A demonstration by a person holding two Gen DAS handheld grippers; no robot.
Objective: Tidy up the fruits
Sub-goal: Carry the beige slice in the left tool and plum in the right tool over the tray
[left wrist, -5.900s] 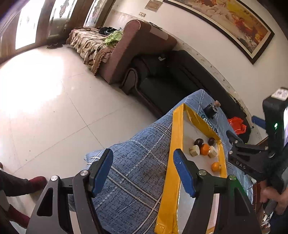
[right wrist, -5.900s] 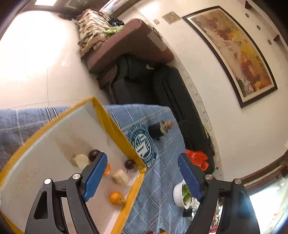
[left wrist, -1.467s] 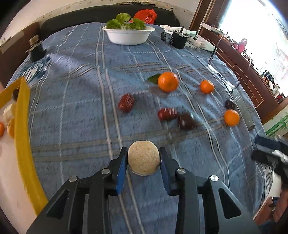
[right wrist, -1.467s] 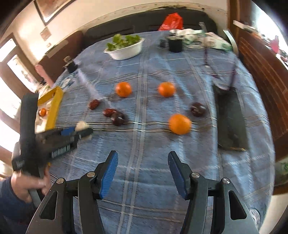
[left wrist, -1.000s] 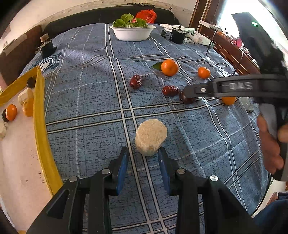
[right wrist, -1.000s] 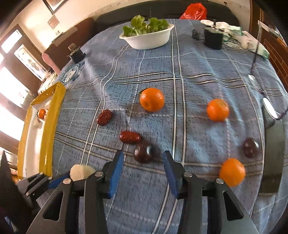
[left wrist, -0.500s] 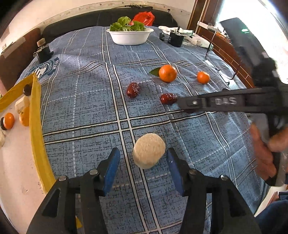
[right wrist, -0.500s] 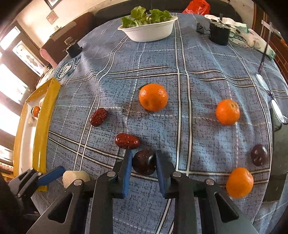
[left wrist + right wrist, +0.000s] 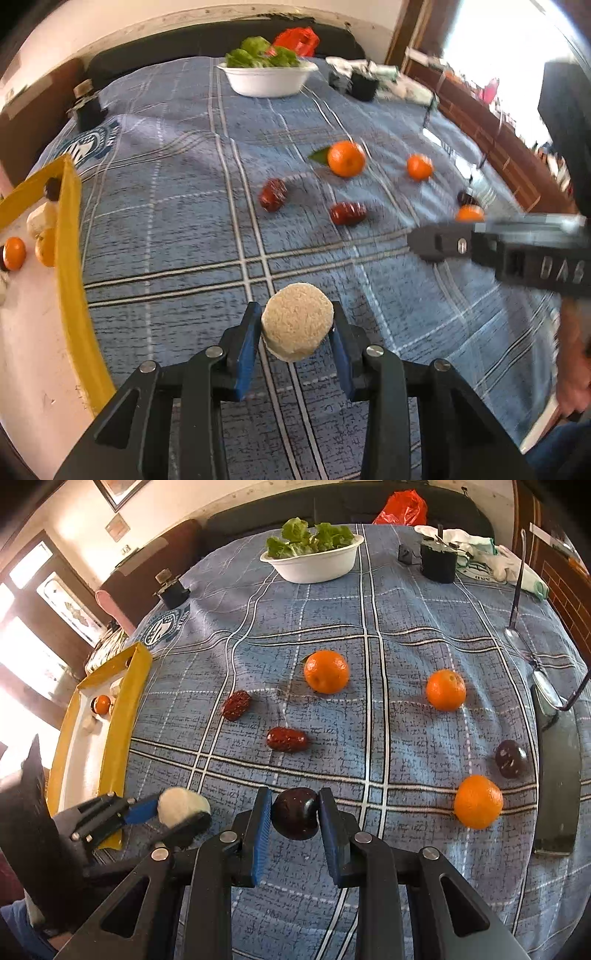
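My left gripper point(image 9: 295, 321) has its blue pads against a round beige fruit piece point(image 9: 297, 328), and its jaws are closing on it just above the blue checked cloth. My right gripper point(image 9: 295, 805) is shut on a dark plum point(image 9: 295, 814). To its left, the left gripper point(image 9: 173, 816) shows with the beige piece point(image 9: 183, 806). A yellow-rimmed tray point(image 9: 122, 716) at the left holds several small fruits. Three oranges point(image 9: 326, 671), two red dates point(image 9: 287, 739) and another dark plum point(image 9: 511, 758) lie loose on the cloth.
At the far edge stand a white bowl of greens point(image 9: 314, 559), a black pot point(image 9: 437, 566) and a small black holder point(image 9: 171, 589). A spoon point(image 9: 515, 602) and a flat dark slab point(image 9: 556, 775) lie along the right side. A person's hand point(image 9: 572, 369) grips the right tool.
The left jaws spread apart around the beige piece, then came back onto it. The right jaws went from open around the dark plum to shut on it.
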